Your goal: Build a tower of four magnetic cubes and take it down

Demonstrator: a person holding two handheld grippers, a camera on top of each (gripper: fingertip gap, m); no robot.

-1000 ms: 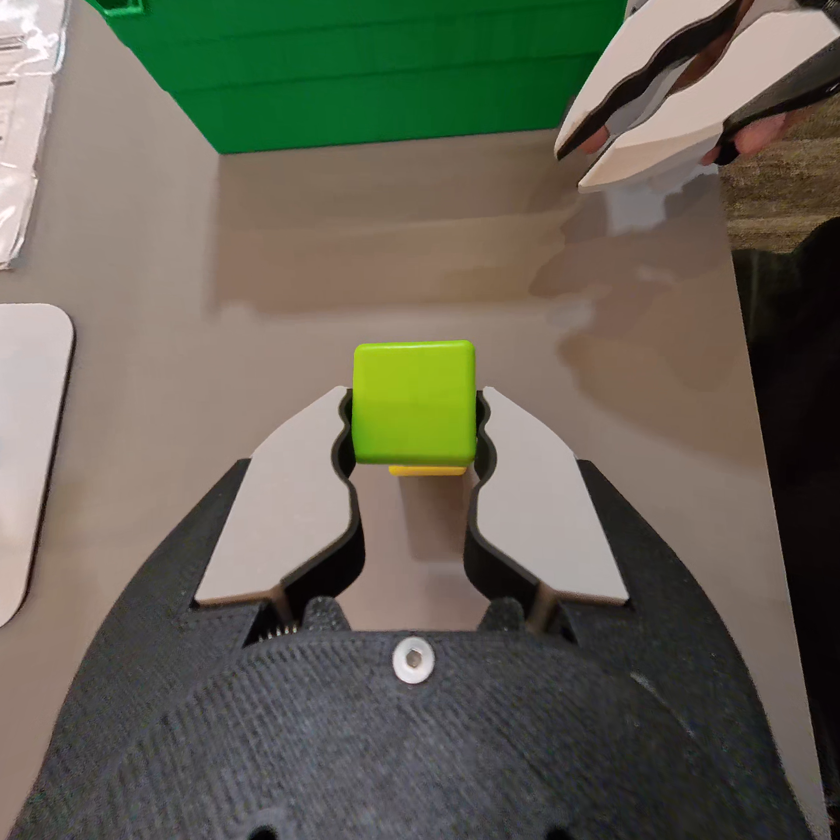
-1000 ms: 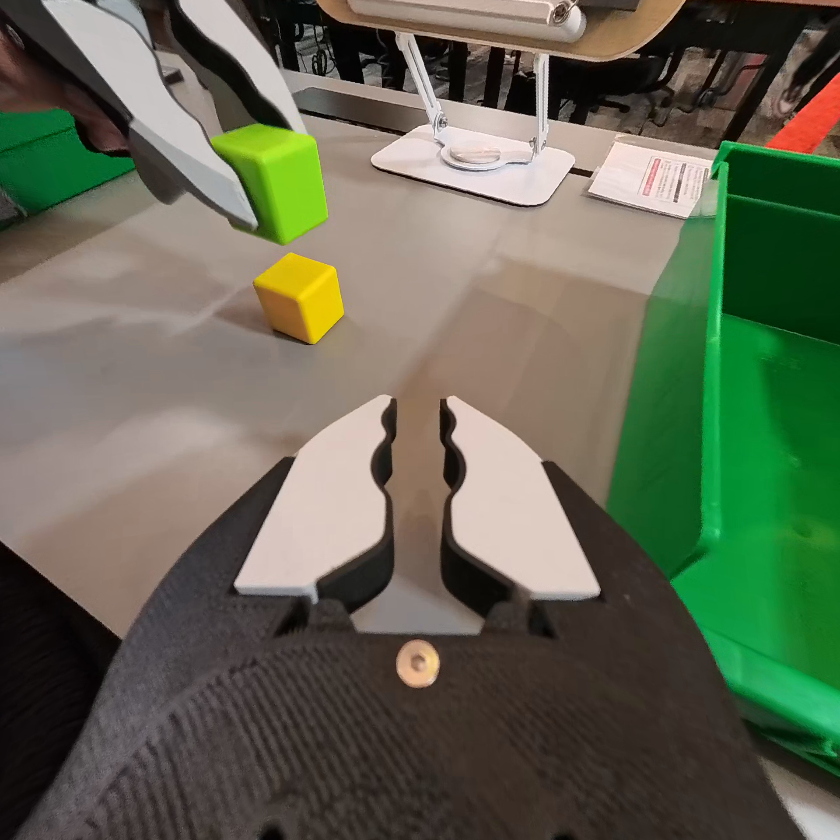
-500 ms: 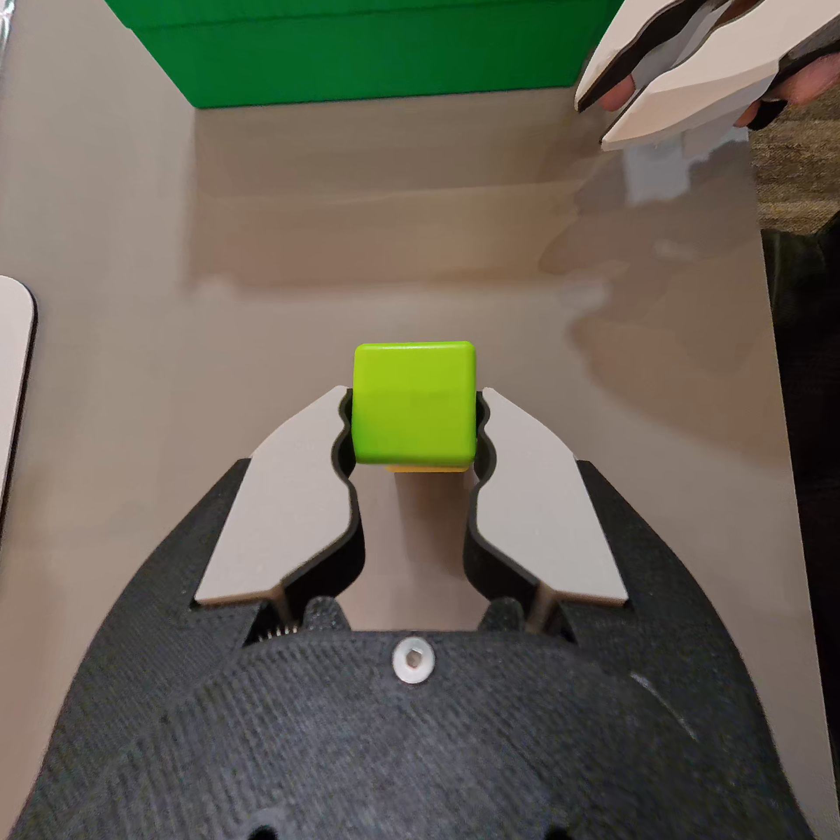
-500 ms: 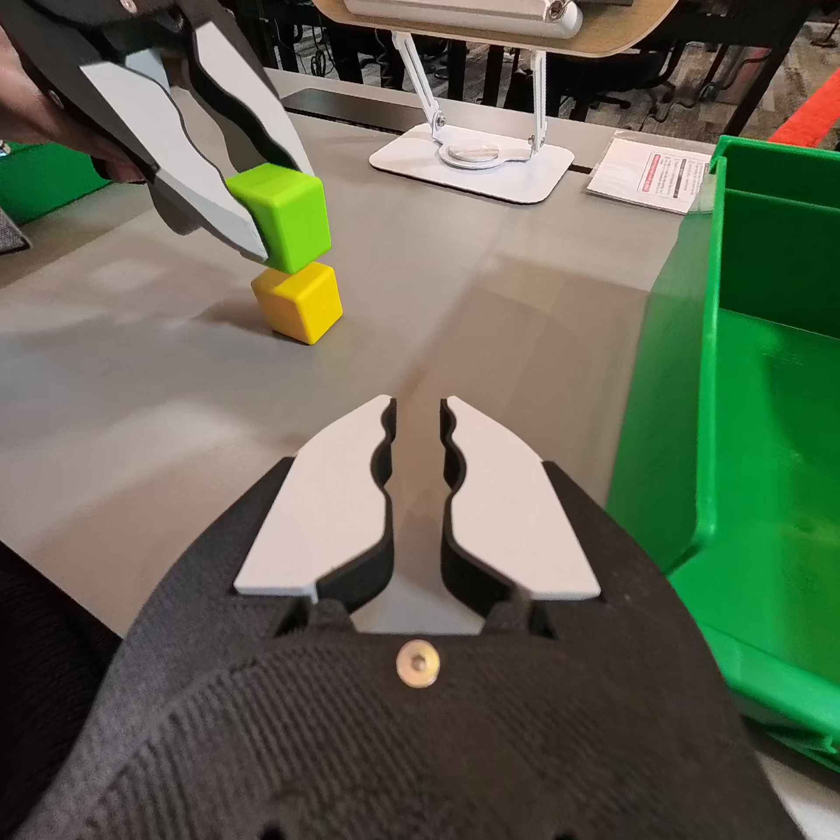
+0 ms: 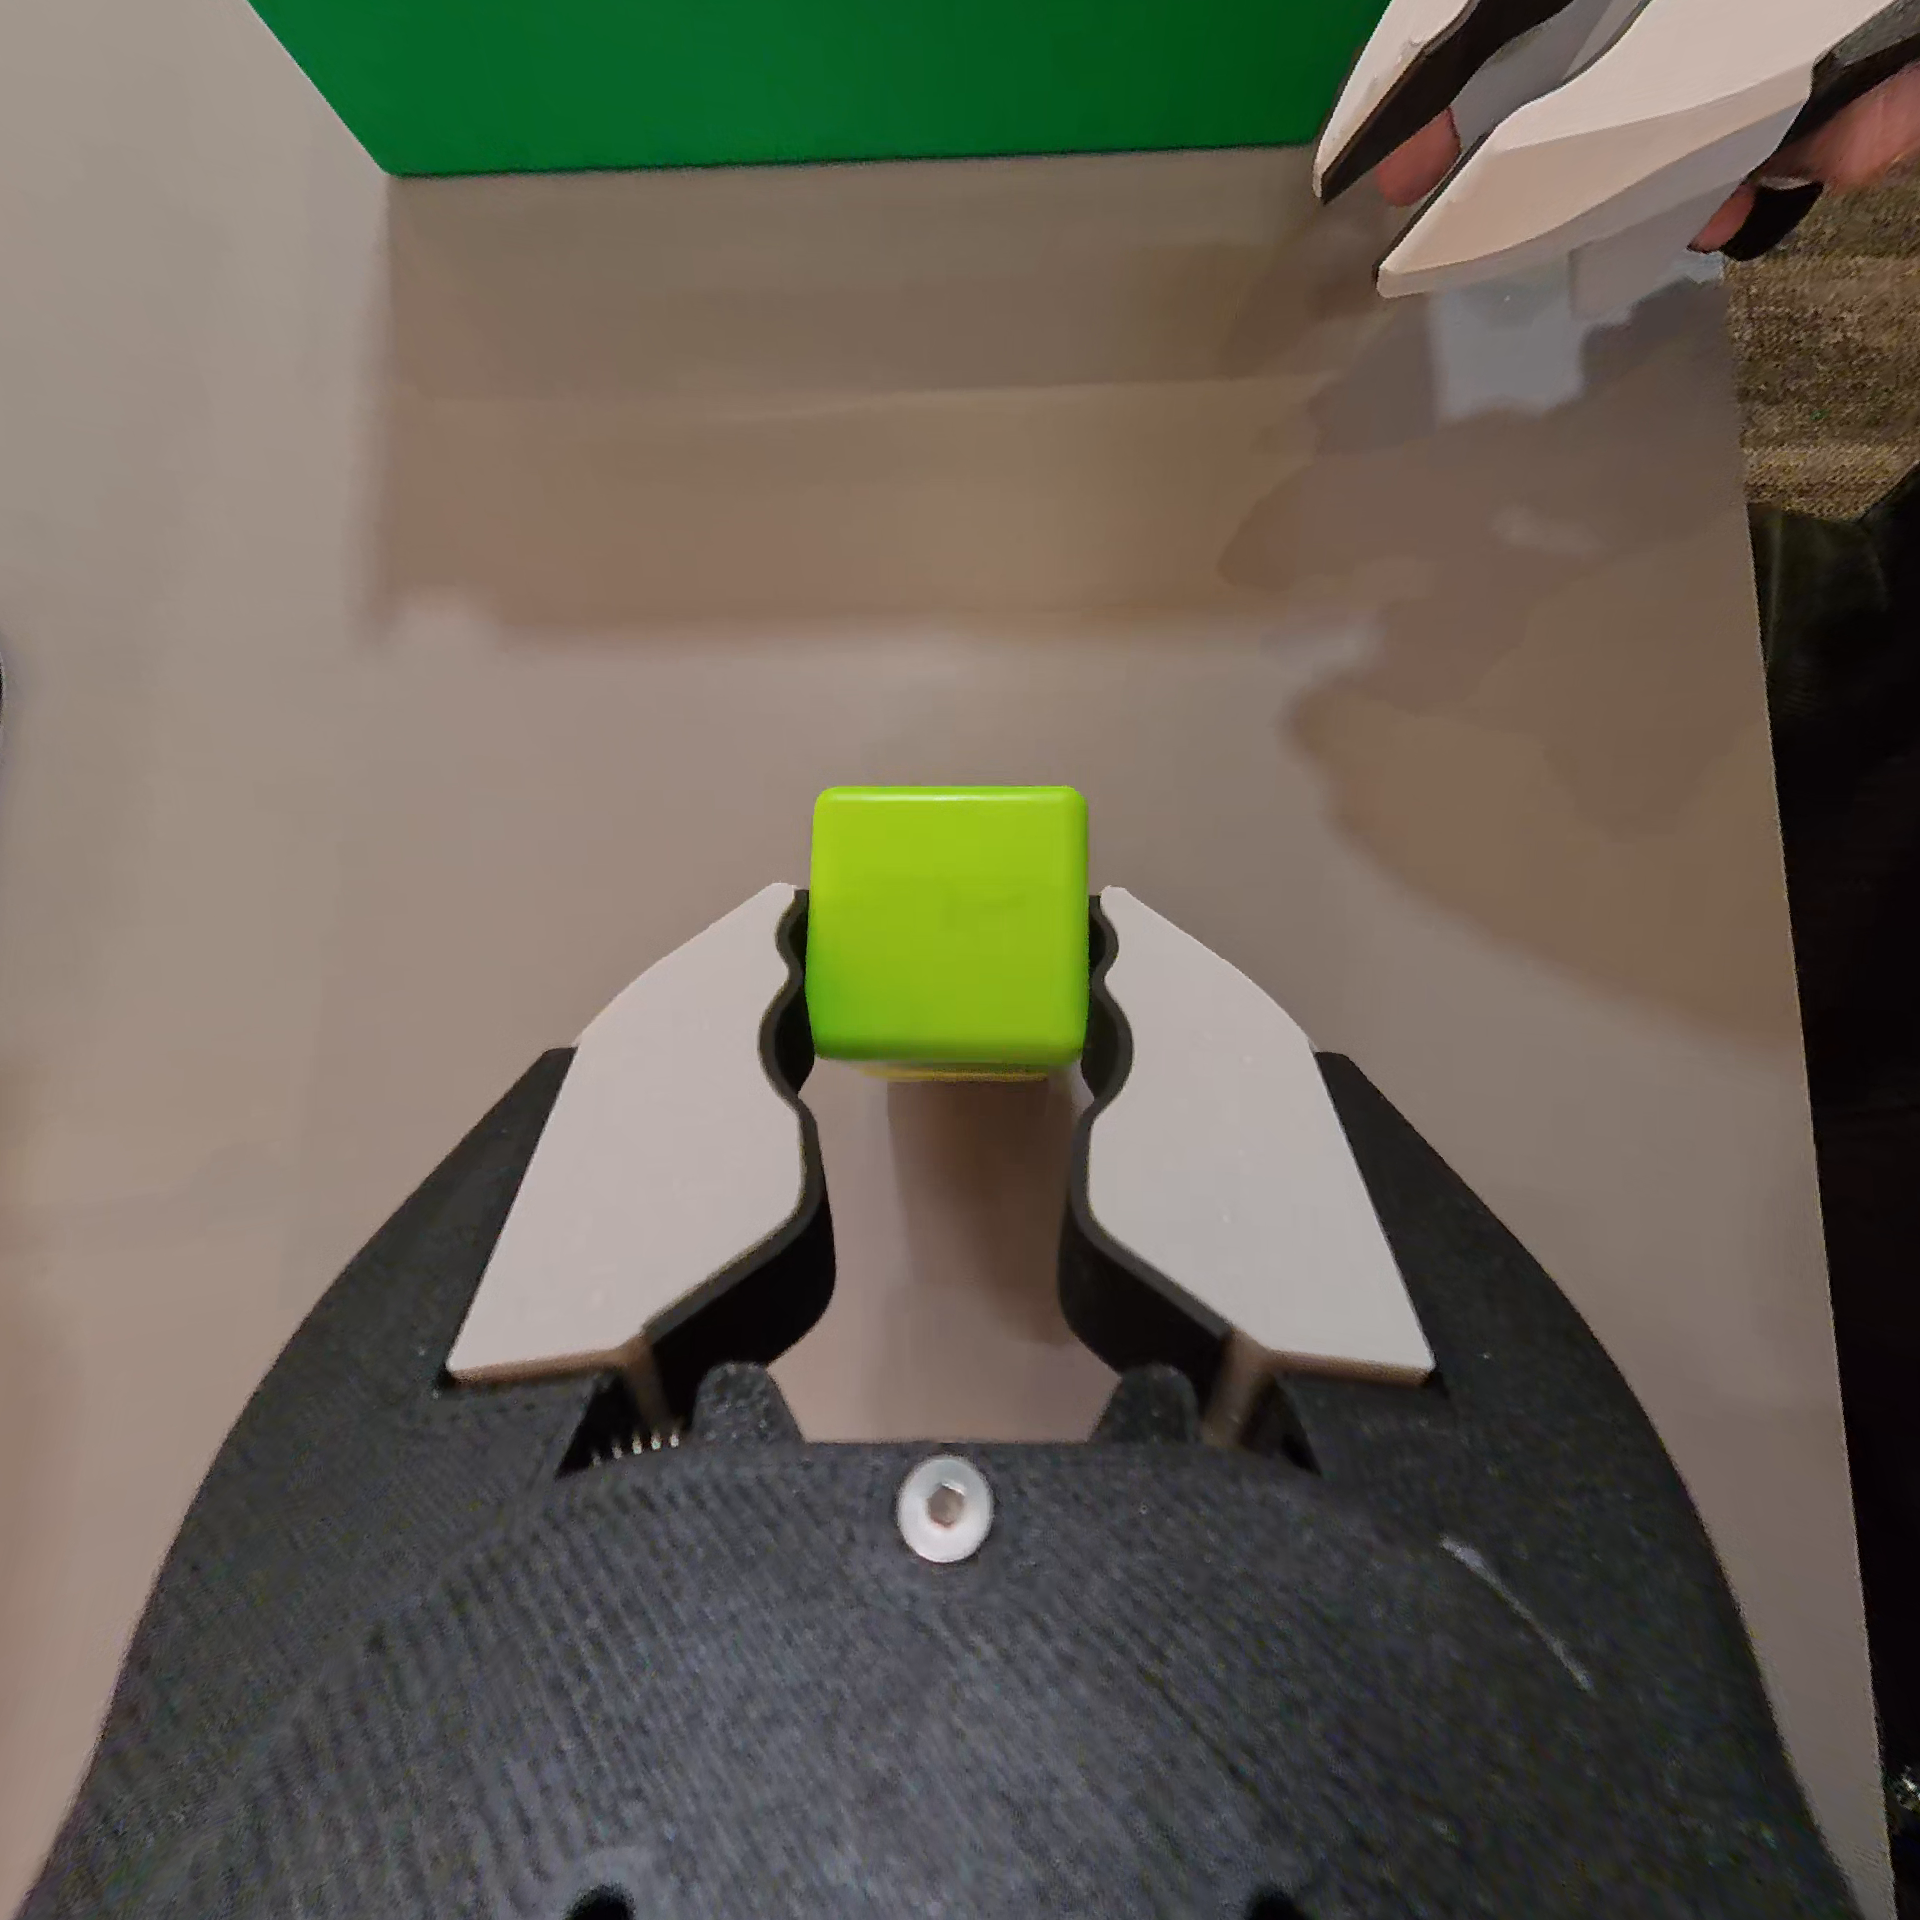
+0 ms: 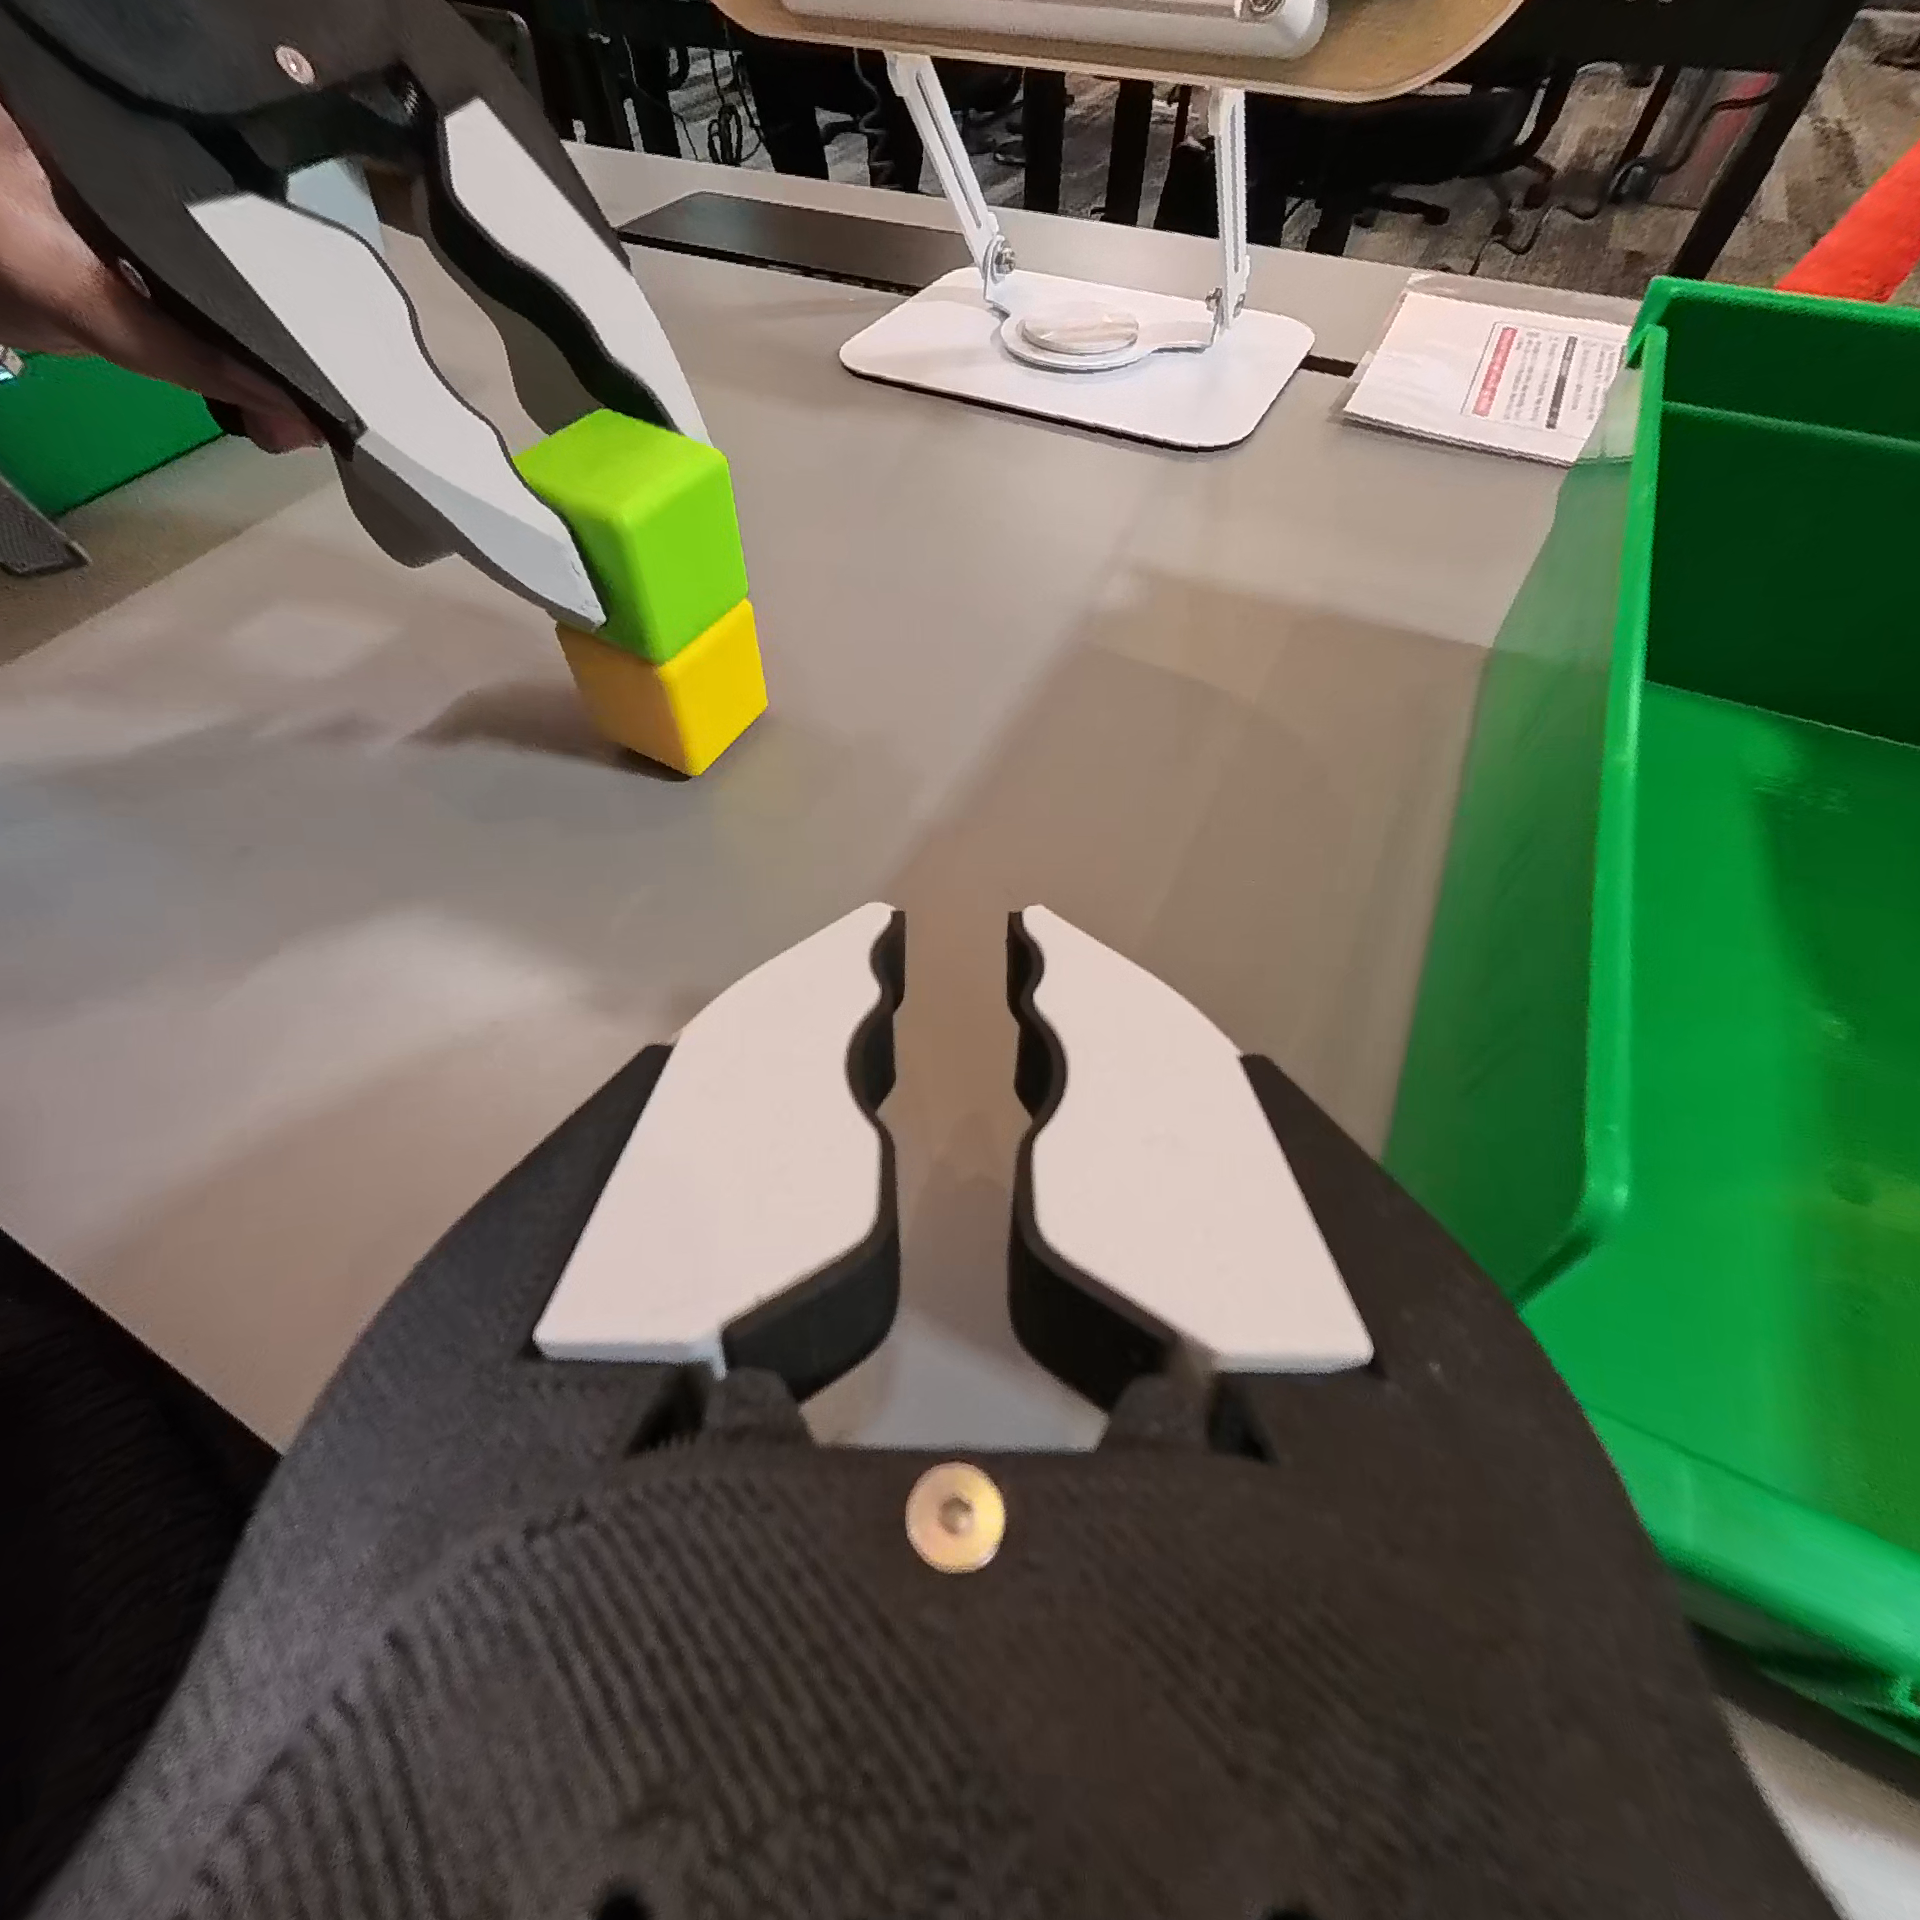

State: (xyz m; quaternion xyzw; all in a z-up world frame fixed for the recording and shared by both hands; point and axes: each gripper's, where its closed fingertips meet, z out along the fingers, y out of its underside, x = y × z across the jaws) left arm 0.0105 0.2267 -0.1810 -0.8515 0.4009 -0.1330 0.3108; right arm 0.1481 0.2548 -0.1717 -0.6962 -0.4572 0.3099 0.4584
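My left gripper (image 5: 943, 899) is shut on a lime green cube (image 5: 948, 930). The green cube sits on top of a yellow cube (image 5: 951, 1076), of which only a sliver shows below it. In the right wrist view the left gripper (image 6: 634, 520) holds the green cube (image 6: 644, 530) squarely on the yellow cube (image 6: 675, 691), which stands on the grey table (image 6: 935, 623). My right gripper (image 6: 954, 920) is empty, its jaws a narrow gap apart, above the table's near edge. It also shows at the top right of the left wrist view (image 5: 1356, 239).
A large green bin (image 6: 1766, 727) stands at the right, also seen across the table (image 5: 831, 83). A white stand base (image 6: 1081, 364) and a paper sheet (image 6: 1486, 384) lie at the far side. A second green bin (image 6: 83, 436) is at the left. Across from one pair of fingers to the other is roughly 15 centimetres.
My left gripper has come down with the green cube, from above the yellow cube to resting on it. The right gripper has stayed about where it was.
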